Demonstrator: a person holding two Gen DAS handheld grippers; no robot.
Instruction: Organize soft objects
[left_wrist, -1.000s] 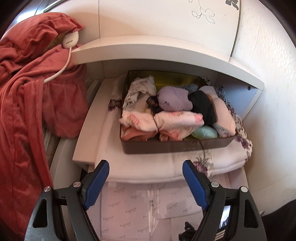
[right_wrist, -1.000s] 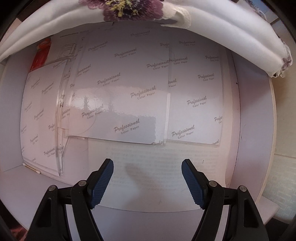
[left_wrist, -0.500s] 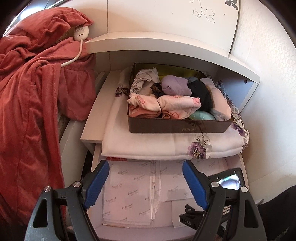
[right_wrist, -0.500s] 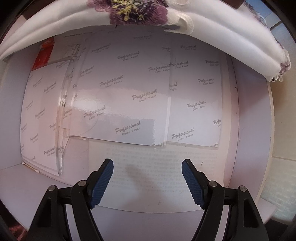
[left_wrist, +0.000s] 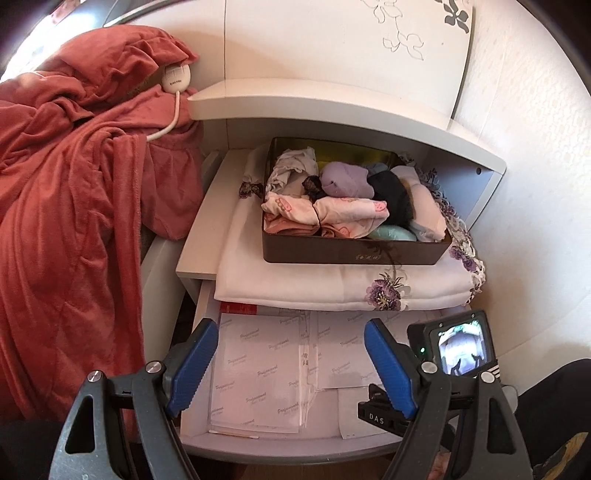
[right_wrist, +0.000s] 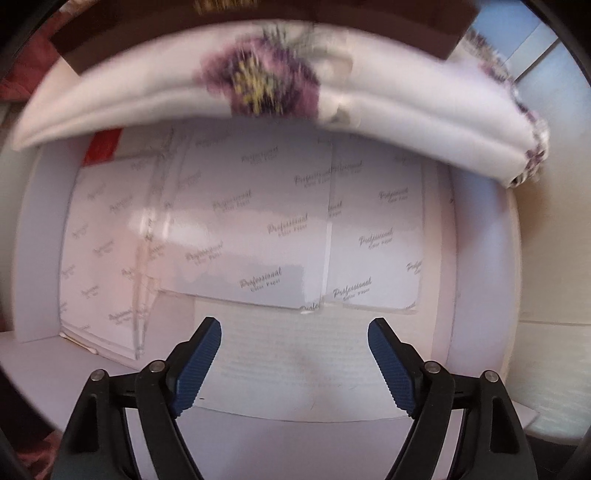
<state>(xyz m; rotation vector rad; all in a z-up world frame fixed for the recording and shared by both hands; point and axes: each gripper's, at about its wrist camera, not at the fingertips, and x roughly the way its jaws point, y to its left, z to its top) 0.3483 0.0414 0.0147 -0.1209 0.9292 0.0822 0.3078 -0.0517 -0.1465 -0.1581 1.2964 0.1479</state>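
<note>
While both grippers hang over the open drawer (left_wrist: 280, 439), neither holds anything. Left gripper (left_wrist: 291, 365): fingers wide, nothing between them, paper sheets (left_wrist: 258, 373) printed "Professional" beneath. Right gripper (right_wrist: 294, 360): fingers wide and opening further, empty gap, pointing steeply down at the same sheets (right_wrist: 255, 229); this view is motion-blurred. From the left wrist view, the right gripper's camera unit (left_wrist: 458, 350) shows at lower right, its small screen lit.

Soft objects: a dark tin box (left_wrist: 354, 251) sits on the nightstand's middle shelf, on top of a folded white cloth (left_wrist: 295, 280) with purple flower embroidery. Box is packed with rolled garments (left_wrist: 332, 214): pink printed pieces at front, a lilac one and a black one behind, a mint one at front right, a grey one at back left. The folded cloth overhangs the drawer's rear edge; in the right wrist view it (right_wrist: 369, 103) fills the top, box edge just above it.

Left of the nightstand: a rust-red blanket (left_wrist: 74, 206) heaped on the bed, with a white corded controller (left_wrist: 177, 77) lying on it.
</note>
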